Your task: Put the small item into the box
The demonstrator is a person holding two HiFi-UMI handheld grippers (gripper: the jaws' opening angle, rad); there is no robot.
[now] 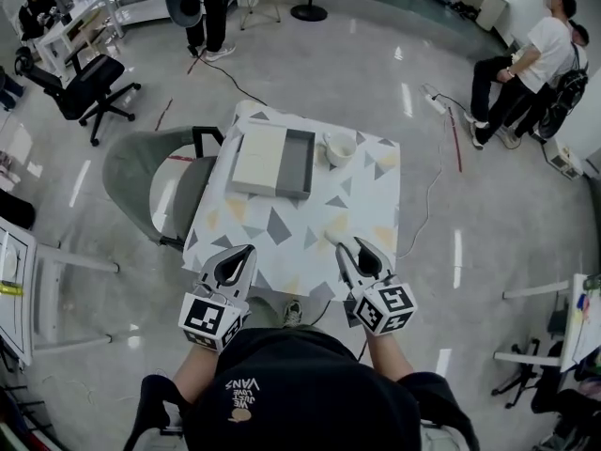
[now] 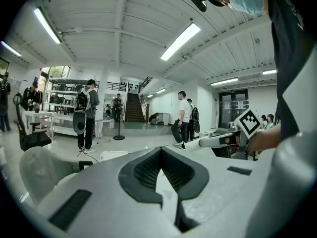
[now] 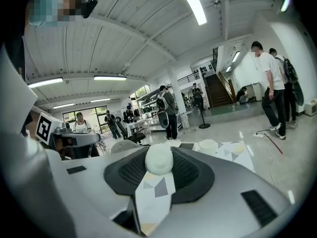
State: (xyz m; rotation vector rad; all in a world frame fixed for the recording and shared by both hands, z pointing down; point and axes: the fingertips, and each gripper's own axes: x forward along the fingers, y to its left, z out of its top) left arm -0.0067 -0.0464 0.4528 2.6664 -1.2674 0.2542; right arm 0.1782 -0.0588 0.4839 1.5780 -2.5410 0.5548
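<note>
A small white fluffy ball sits between the tips of my right gripper, and the dark pads touch it on both sides. In the head view this ball hangs over the near part of the patterned table, at the tip of the right gripper. The box is a grey tray at the table's far side, with a cream lid lying on its left half. My left gripper hovers over the table's near edge; its jaws meet at the tips with nothing in them.
A white cup stands right of the box, also the cup in the right gripper view. A grey chair stands against the table's left side. Several people stand around the room, and a cable runs over the floor on the right.
</note>
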